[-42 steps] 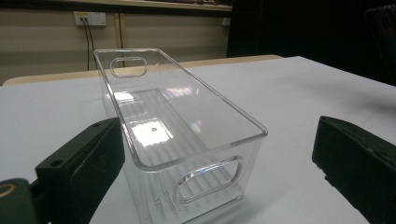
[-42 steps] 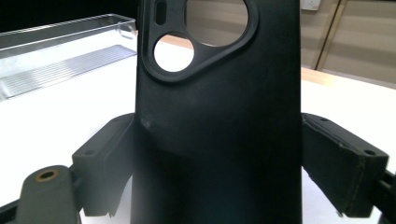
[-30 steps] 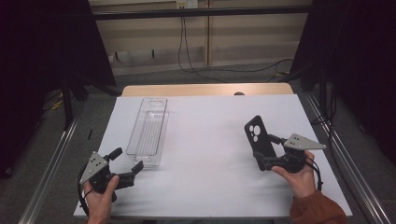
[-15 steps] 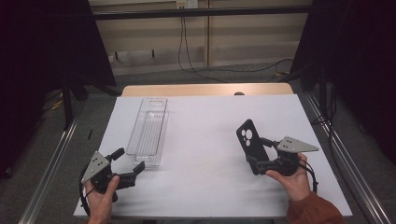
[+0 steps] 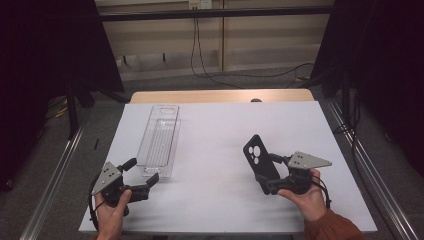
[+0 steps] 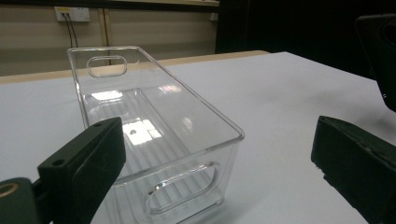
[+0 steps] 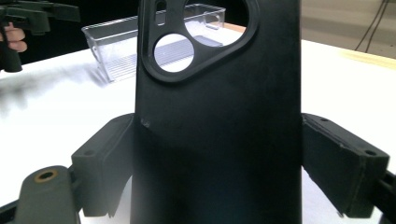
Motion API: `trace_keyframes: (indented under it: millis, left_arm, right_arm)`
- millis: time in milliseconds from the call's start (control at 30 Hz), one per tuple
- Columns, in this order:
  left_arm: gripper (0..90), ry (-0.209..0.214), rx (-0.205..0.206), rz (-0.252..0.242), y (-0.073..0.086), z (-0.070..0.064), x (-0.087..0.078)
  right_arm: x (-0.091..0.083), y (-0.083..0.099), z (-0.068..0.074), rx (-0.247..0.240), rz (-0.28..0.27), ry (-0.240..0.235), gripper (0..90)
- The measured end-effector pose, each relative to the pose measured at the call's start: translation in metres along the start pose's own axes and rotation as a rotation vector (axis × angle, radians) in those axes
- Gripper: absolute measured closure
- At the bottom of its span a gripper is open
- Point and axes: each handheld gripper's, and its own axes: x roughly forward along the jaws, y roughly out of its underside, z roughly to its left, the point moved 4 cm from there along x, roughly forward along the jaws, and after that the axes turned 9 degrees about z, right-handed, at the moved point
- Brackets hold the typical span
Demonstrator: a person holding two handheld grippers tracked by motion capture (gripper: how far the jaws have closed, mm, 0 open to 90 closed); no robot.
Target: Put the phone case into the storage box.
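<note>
Black phone case [image 5: 260,160] with camera cutouts, upright, clamped in right claw [image 5: 270,182] above white table [image 5: 215,130].

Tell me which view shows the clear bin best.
The high view: the whole clear bin shows on the white table, both handle slots visible. The left gripper view shows its near end close up between the open left claw. The right gripper view shows part behind the phone case.
</note>
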Motion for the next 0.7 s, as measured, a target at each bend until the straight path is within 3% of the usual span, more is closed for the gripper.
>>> trace_keyframes:
  millis: [333,700]
  left_arm:
    - [3.7,0.046,0.013,0.025,-0.003,-0.008,0.006]
    - [6.7,0.159,0.030,0.044,-0.008,-0.020,0.017]
  right_arm:
    - [0.010,-0.002,0.008,0.002,-0.007,-0.056,14.3]
    - [0.018,-0.005,0.016,-0.010,-0.006,-0.094,14.2]
